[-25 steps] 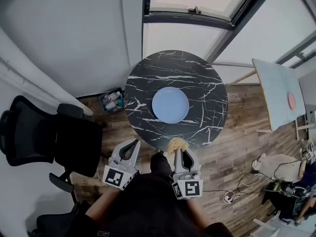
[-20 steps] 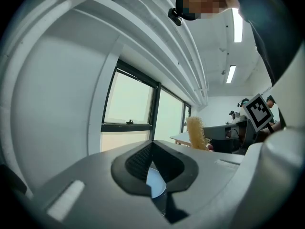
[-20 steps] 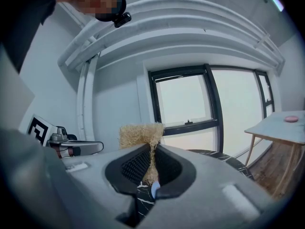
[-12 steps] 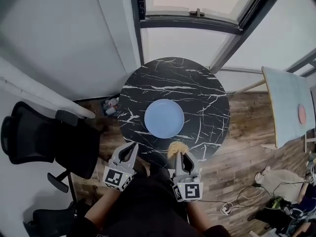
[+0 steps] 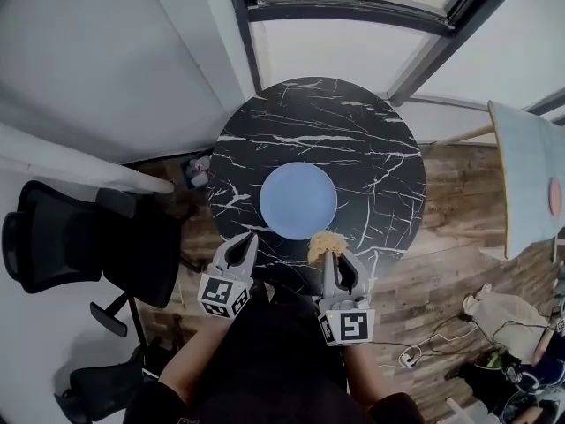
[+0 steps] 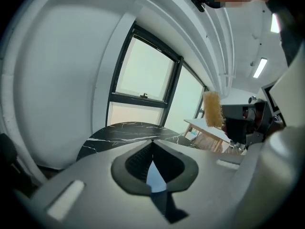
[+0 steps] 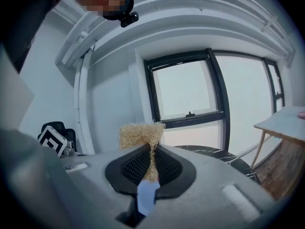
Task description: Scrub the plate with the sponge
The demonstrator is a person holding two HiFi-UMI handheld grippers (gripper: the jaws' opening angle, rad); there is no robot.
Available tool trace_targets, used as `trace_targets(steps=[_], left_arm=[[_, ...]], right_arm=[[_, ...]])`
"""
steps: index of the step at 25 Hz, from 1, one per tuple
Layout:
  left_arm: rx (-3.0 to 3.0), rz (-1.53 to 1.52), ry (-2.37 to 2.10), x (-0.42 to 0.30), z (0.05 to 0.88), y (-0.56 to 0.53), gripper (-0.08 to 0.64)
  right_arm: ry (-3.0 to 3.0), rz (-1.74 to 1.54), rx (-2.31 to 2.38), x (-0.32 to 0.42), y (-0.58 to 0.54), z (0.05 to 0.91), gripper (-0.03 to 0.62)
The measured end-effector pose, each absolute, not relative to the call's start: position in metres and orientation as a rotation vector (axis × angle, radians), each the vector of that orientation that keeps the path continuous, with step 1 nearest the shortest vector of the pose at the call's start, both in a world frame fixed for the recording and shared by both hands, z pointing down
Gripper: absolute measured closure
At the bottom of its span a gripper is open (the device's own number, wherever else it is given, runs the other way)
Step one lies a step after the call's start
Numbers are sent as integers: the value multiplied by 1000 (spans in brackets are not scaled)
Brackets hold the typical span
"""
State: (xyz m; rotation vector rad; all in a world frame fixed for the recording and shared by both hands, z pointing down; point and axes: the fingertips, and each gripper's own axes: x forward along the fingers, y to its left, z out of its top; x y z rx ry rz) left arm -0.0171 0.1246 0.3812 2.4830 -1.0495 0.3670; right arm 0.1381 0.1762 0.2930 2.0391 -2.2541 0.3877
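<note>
Left gripper (image 5: 248, 238) closed, seemingly empty; right gripper (image 5: 329, 257) clamped on the sponge (image 5: 323, 242).

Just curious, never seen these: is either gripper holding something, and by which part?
The right gripper pinches the sponge by one edge, the rest sticking out beyond. The left gripper is shut, empty.

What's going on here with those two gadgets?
A person at a round black marble table holds a two-jaw gripper in each hand. The right gripper is clamped on a tan scrubbing sponge; the left gripper is shut and empty. A blue plate lies mid-table, and the sponge hasn't touched it yet.
</note>
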Motion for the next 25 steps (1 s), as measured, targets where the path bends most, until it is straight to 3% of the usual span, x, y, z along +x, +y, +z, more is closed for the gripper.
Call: trace_targets(steps=[25], left_arm=[[1897,575,-873,-15,606,52,403]], right_arm=[[-2126,541,1901,104,85,413,566]])
